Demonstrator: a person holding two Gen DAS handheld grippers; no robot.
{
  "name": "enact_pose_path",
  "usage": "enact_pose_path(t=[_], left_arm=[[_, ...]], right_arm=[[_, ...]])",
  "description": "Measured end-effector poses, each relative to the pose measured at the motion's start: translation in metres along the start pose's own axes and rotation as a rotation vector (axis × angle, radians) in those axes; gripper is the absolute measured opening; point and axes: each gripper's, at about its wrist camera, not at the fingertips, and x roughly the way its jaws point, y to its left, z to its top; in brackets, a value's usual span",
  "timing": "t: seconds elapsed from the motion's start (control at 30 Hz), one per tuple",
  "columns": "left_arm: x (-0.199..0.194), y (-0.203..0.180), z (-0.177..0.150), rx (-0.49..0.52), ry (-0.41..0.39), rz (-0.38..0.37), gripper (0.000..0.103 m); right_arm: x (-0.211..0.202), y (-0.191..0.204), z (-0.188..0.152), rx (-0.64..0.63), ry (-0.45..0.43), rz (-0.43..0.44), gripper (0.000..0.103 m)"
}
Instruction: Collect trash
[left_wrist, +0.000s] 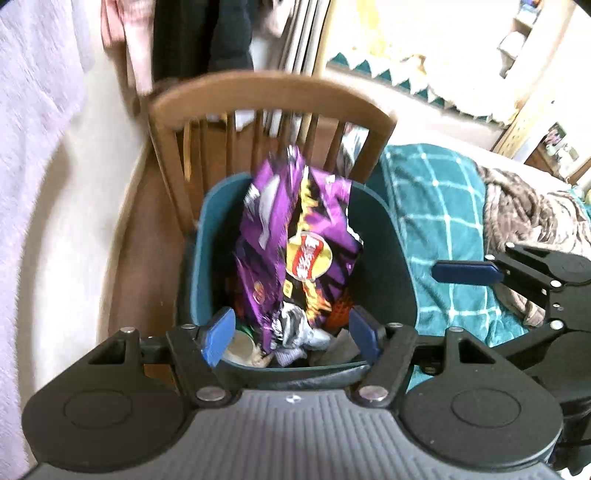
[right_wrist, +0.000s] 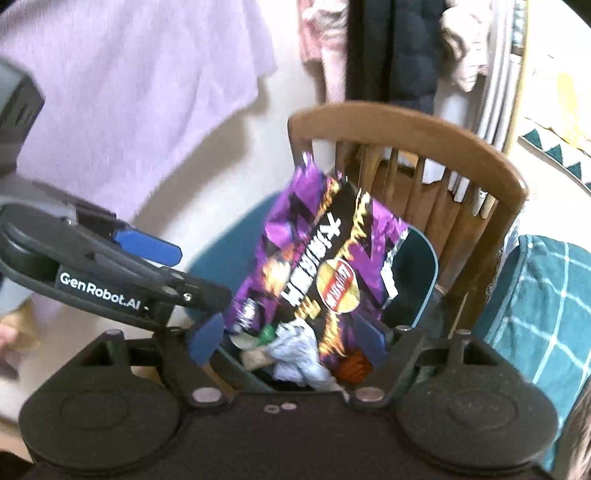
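where both grippers (left_wrist: 291, 338) (right_wrist: 288, 343) gape empty, crinkled glossy purple chip bag (left_wrist: 295, 243) upright in rounded teal bin (left_wrist: 388, 236), slatted wooden chair (left_wrist: 269, 96)

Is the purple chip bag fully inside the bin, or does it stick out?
It sticks out. The bag stands on end in the bin, its top rising above the rim, against the chair back.

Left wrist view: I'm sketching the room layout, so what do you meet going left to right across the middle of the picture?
Lilac cloth → wooden chair → teal bin holding the purple chip bag → teal checked blanket → brown throw.
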Motion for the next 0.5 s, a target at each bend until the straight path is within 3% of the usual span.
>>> enact_pose_path(t=[0.17,0.33,0.4,0.5], left_arm=[[-0.042,0.010,-0.014,0.025,-0.101,0.003,0.068],[-0.079,0.022,-0.034,0.031,-0.171,-0.004,0.074],[-0.095,0.026,-0.043,0.038,-0.200,-0.008,0.082],[-0.115,0.032,-0.056,0.048,-0.239,-0.016,0.084]], right_arm=[[-0.043,0.019,-0.008,0.097,-0.132,-0.006,0.087],[-0.082,0.050,-0.014,0.146,-0.250,-0.038,0.095],[-0.093,0.063,-0.018,0.152,-0.290,-0.052,0.098],[-0.110,0.084,-0.023,0.153,-0.349,-0.083,0.102]])
